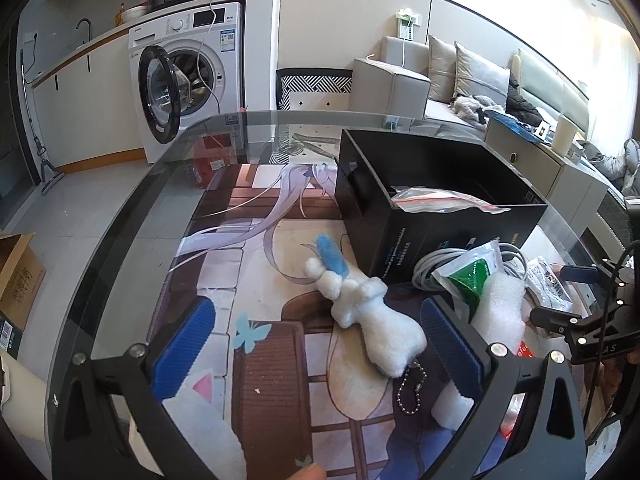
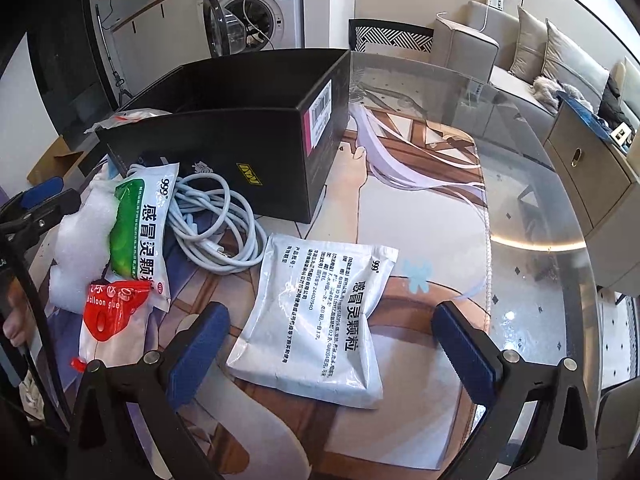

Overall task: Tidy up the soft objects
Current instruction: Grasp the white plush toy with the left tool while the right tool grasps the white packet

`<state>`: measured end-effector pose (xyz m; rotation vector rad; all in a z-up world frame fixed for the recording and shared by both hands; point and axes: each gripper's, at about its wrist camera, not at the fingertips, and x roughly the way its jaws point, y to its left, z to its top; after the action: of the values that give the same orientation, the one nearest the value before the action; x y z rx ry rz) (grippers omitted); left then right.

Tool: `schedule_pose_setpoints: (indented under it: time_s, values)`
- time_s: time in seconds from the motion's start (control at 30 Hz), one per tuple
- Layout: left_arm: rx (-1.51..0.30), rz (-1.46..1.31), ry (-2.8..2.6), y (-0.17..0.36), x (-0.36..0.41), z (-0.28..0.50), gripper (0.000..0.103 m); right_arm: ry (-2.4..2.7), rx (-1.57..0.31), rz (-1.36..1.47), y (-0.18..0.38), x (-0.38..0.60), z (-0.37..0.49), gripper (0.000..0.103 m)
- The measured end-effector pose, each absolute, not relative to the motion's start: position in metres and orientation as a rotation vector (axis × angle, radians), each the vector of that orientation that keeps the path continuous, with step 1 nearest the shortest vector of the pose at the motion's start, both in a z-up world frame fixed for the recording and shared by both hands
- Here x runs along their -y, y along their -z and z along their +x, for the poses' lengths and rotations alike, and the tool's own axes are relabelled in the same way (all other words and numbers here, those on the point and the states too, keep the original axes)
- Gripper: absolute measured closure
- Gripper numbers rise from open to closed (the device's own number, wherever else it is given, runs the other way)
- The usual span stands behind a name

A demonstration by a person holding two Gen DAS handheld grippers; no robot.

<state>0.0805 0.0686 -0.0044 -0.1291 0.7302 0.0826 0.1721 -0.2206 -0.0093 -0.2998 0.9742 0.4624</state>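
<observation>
A white plush toy with a blue tuft and a ball chain lies on the printed mat, between the open fingers of my left gripper, nearer the right finger. A black box stands behind it with a clear plastic bag on its rim. In the right wrist view my right gripper is open around a white medicine sachet lying flat on the mat. The black box stands behind. A green-and-white sachet, white foam and a red glue packet lie at the left.
A coiled white cable lies in front of the box. The glass table has a curved edge at the left. A washing machine with an open door, a sofa and a cabinet stand beyond.
</observation>
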Motion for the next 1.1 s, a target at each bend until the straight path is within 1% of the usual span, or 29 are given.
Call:
schedule_pose_setpoints:
  time_s: [0.2, 0.3, 0.4, 0.47, 0.5, 0.53, 0.6, 0.7, 0.73, 1.1]
  values:
    - [-0.765, -0.148, -0.094, 0.009, -0.072, 0.091, 0.0, -0.45, -0.957, -0.288, 0.009, 0.225, 0.172, 0.001]
    - [-0.767, -0.145, -0.095, 0.01, -0.073, 0.093, 0.0, -0.448, -0.952, -0.287, 0.008, 0.228, 0.173, 0.006]
    - [-0.772, -0.145, -0.095, 0.012, -0.074, 0.095, 0.0, -0.446, -0.941, -0.283, 0.006, 0.23, 0.174, 0.017]
    - [-0.775, -0.146, -0.095, 0.013, -0.074, 0.096, 0.0, -0.454, -0.931, -0.285, 0.005, 0.229, 0.174, 0.03]
    - [-0.778, -0.145, -0.092, 0.013, -0.073, 0.097, 0.0, -0.462, -0.925, -0.284, 0.004, 0.229, 0.173, 0.034]
    - [-0.782, -0.142, -0.092, 0.014, -0.073, 0.097, 0.0, -0.467, -0.919, -0.28, 0.003, 0.229, 0.173, 0.042]
    - [-0.785, -0.135, -0.097, 0.014, -0.072, 0.098, 0.0, -0.471, -0.913, -0.272, 0.003, 0.229, 0.172, 0.044]
    - [-0.791, -0.135, -0.093, 0.015, -0.071, 0.099, 0.0, -0.48, -0.909, -0.263, 0.001, 0.229, 0.172, 0.049]
    - [-0.792, -0.135, -0.094, 0.015, -0.071, 0.099, 0.0, -0.484, -0.907, -0.26, 0.001, 0.229, 0.172, 0.052]
    - [-0.832, -0.159, -0.084, 0.021, -0.072, 0.112, 0.0, -0.502, -0.908, -0.271, 0.0, 0.229, 0.168, 0.054]
